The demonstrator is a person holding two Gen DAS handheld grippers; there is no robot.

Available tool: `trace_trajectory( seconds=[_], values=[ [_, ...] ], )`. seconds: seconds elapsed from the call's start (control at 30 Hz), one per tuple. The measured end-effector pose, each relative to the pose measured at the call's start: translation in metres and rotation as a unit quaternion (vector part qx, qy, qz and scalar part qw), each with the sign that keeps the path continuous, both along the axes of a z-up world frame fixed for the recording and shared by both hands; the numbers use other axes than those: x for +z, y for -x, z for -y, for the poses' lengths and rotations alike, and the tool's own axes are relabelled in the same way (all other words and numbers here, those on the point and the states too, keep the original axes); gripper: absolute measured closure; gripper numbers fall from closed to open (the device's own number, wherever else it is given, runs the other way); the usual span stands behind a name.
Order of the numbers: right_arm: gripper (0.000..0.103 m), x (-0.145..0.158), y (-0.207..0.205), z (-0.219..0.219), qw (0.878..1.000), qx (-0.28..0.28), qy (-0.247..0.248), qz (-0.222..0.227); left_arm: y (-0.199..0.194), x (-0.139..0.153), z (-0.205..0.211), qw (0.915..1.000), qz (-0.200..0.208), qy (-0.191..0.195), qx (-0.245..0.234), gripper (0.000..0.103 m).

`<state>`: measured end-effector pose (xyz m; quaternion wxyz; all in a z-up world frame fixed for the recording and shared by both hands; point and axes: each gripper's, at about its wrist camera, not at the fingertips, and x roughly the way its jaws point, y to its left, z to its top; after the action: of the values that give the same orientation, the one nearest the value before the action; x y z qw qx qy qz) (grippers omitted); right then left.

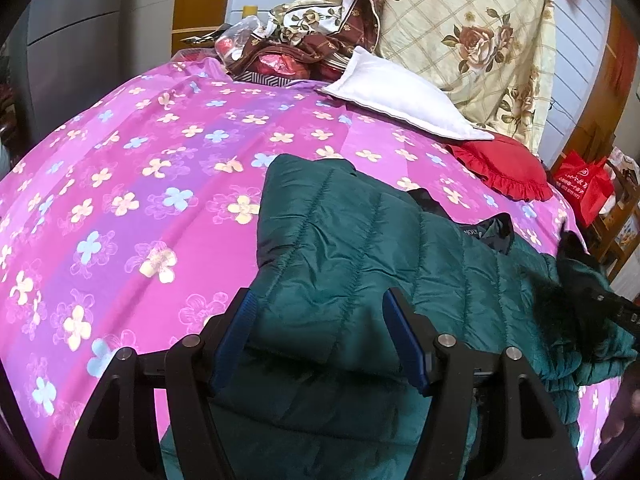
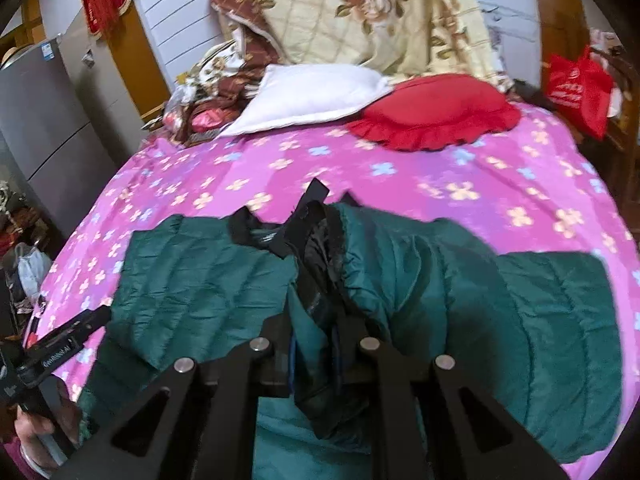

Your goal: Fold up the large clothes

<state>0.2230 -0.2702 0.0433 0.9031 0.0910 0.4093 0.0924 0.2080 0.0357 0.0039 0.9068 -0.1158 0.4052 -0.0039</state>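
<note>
light: even, bright, perhaps daylight | edges: fisheye-bent, dark corners | right wrist view: motion-blurred

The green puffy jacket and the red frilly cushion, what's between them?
Only bare pink flowered bedsheet lies between the green quilted jacket and the red ruffled cushion; the right wrist view shows it best.

Gathered jacket [image 2: 320, 312] hides right gripper's [image 2: 314, 344] fingers.

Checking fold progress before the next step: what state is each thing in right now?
green puffer jacket: spread on the bed, one sleeve folded across its body
left gripper: open, over the folded sleeve
right gripper: shut on the jacket's front edge
white pillow: lying flat
red cushion: lying flat
</note>
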Motion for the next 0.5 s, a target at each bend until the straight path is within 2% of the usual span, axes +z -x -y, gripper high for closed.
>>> trace_trajectory(
  seconds=[0.4,0.5],
  values=[
    [0.09,-0.042,-0.031,-0.073,0.995,0.053,-0.065,-0.054,-0.004,-0.007,-0.007,0.9999,-0.006,0.016,0.0,0.058],
    [0.08,-0.055,-0.034,-0.079,0.994,0.05,-0.072,-0.07,-0.005,-0.008,-0.006,0.9999,-0.008,0.015,-0.001,0.058]
  ],
)
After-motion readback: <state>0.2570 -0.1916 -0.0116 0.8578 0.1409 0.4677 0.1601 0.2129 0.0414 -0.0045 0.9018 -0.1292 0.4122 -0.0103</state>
